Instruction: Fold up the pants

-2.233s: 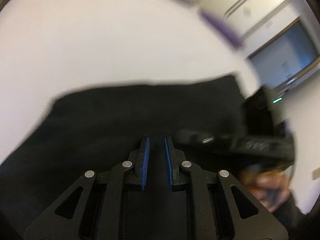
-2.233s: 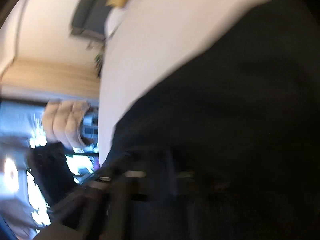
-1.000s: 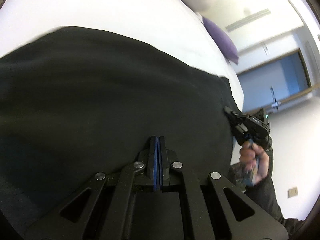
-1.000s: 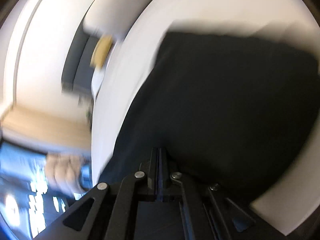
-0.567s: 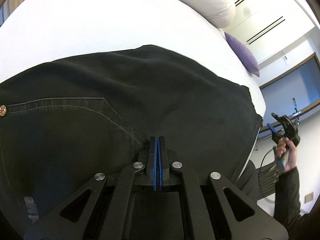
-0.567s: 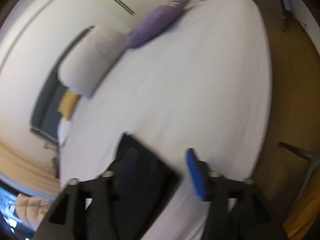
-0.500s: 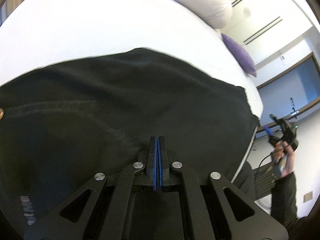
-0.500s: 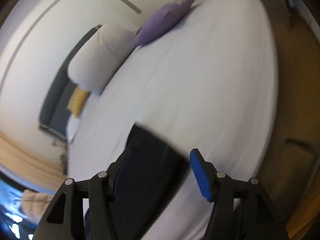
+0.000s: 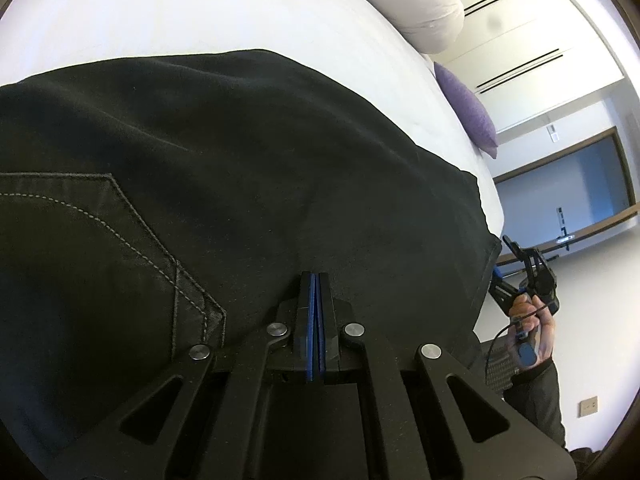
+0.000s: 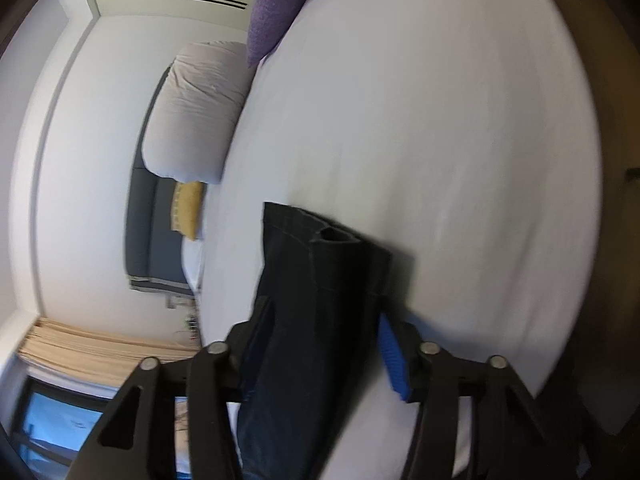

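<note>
Black pants (image 9: 248, 168) lie spread on the white bed (image 9: 180, 12), a stitched back pocket (image 9: 100, 264) at the left. My left gripper (image 9: 316, 280) is shut, its tips resting on the fabric right of the pocket; no cloth shows between the pads. In the right wrist view the hemmed leg end of the pants (image 10: 320, 280) lies between the jaws of my right gripper (image 10: 324, 344), which are closing but stand apart; the blue pad (image 10: 394, 360) sits beside the cloth edge. From the left wrist view, the right gripper (image 9: 524, 276) is off the bed's far corner, held by a hand (image 9: 534, 332).
A white bolster pillow (image 9: 416, 4) and a purple cushion (image 9: 468, 112) lie at the head of the bed. In the right wrist view, a yellow cushion (image 10: 188, 208) leans on a grey headboard (image 10: 140, 220). Brown floor (image 10: 616, 80) borders the bed's edge.
My right gripper went from shut to open, swung away, and now has the leg end between its jaws. The shut left gripper slid across the pants, so the pocket shifted left of it.
</note>
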